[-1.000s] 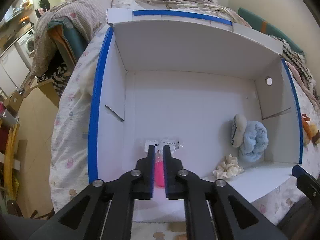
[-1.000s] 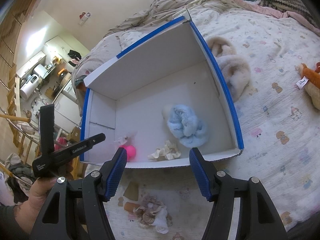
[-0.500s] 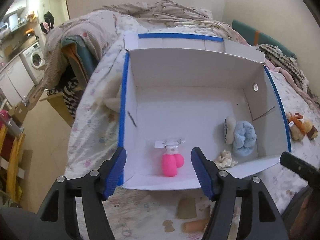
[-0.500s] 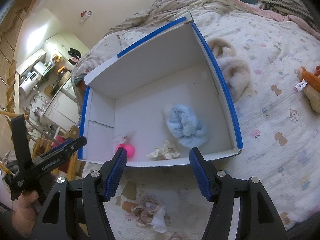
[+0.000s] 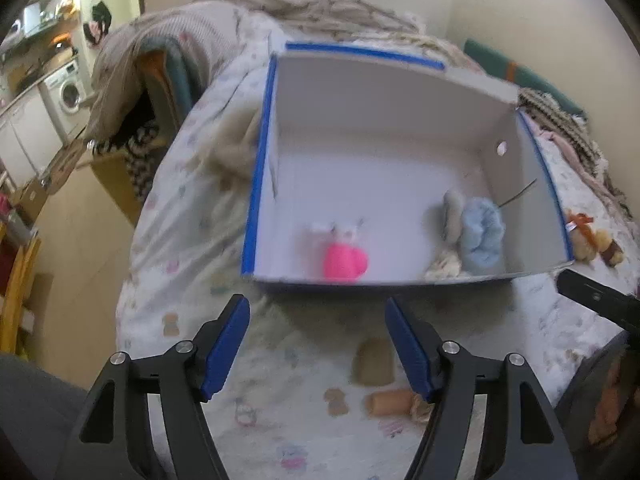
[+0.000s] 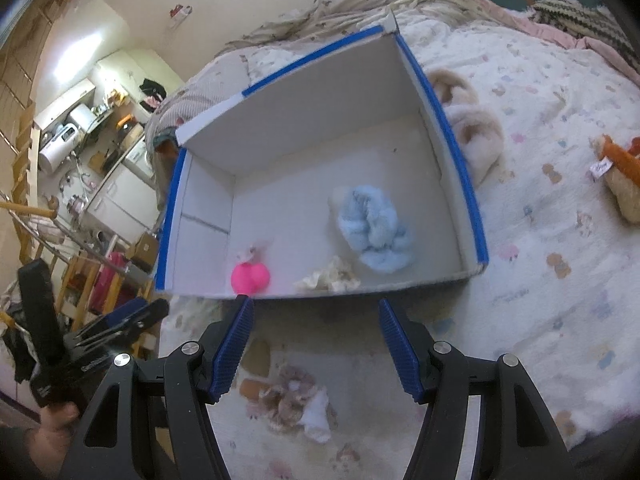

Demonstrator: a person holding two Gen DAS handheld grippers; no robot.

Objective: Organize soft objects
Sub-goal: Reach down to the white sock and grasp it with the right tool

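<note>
My left gripper (image 5: 318,312) jaws just opened, empty, short of white box (image 5: 384,92); pink plush (image 5: 344,262) inside. Right gripper (image 6: 312,308) gaped empty.

Plain cream walls (image 5: 500,8) close the room behind a bed (image 6: 540,220) spread with a pale cover printed with small cartoon figures. At the upper left of both frames a brightly lit utility corner holds a washing machine (image 5: 68,92) and white cabinets (image 6: 120,196). Tan flooring (image 5: 80,264) runs along the bed's left side, with wooden rails (image 6: 24,184) at the far left.
</note>
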